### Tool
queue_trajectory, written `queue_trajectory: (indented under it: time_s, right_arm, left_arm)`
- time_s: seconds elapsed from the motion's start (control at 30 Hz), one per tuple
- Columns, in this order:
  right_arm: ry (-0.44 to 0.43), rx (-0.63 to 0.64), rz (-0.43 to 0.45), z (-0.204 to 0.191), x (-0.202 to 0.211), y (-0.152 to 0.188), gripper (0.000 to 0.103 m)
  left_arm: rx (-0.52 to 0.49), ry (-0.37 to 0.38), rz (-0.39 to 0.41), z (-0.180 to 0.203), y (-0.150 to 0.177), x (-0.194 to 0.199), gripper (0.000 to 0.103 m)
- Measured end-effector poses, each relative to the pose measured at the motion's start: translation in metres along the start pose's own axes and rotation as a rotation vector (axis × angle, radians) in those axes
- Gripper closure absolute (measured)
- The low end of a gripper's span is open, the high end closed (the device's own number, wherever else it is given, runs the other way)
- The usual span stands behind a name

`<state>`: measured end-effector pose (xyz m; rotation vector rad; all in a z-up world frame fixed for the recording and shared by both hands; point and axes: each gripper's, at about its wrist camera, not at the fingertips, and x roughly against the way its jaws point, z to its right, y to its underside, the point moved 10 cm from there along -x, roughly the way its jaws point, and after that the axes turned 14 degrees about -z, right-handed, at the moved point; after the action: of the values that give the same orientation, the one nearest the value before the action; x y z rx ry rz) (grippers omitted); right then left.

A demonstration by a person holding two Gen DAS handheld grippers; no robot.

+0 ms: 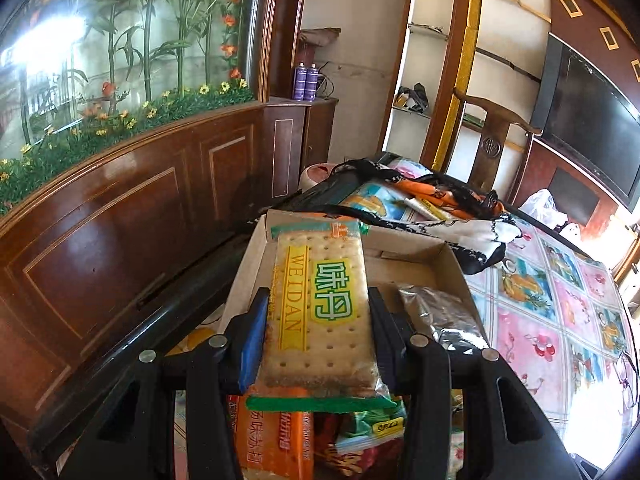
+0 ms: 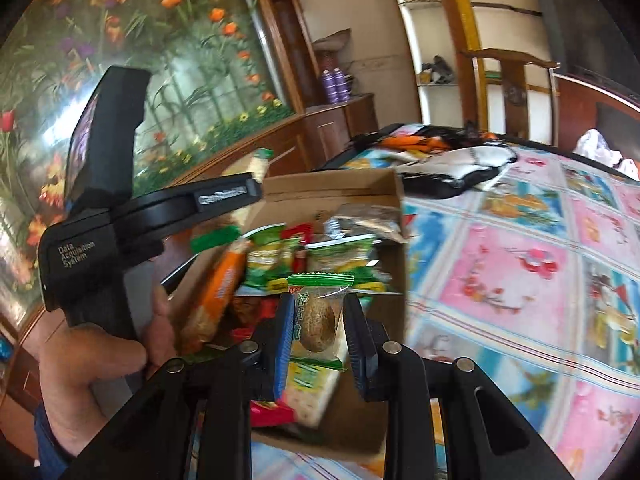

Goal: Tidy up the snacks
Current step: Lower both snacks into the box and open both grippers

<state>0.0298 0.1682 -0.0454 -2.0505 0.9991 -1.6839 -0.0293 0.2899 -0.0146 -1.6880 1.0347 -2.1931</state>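
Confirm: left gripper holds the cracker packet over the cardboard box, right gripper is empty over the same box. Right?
Not quite. The right gripper is not empty: the right wrist view shows it shut on a small clear packet with a round brown snack inside. The rest stands: the left gripper holds the cracker packet over the cardboard box.

- bright daylight; a white glare patch burns on the glass mural panel [image 1: 120,40] at upper left.
- right wrist view smeared with motion blur.
- fisheye bends edges, corners black.
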Motion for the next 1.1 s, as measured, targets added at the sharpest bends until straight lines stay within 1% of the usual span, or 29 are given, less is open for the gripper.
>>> queue_trajectory:
  time_s: [0.13,0.37,0.77,1.1]
  right_arm:
    - [-0.003,0.008,-0.019,-0.004,-0.013,-0.006,0.076]
    - [0.013,0.009,-0.031,0.001,-0.025,-0.010,0.076]
    - [0.009,0.012,-0.040,0.000,-0.027,-0.007,0.075]
    - [0.011,0.011,-0.038,0.000,-0.027,-0.006,0.075]
  left_arm:
    - [-0.003,-0.008,-0.025,-0.001,0.003,-0.006,0.057]
    - [-0.024,-0.022,-0.029,0.002,0.005,-0.008,0.057]
    - [-0.064,-0.056,-0.032,0.006,0.006,-0.010,0.057]
    - [-0.078,-0.077,-0.027,0.006,0.005,-0.009,0.057]
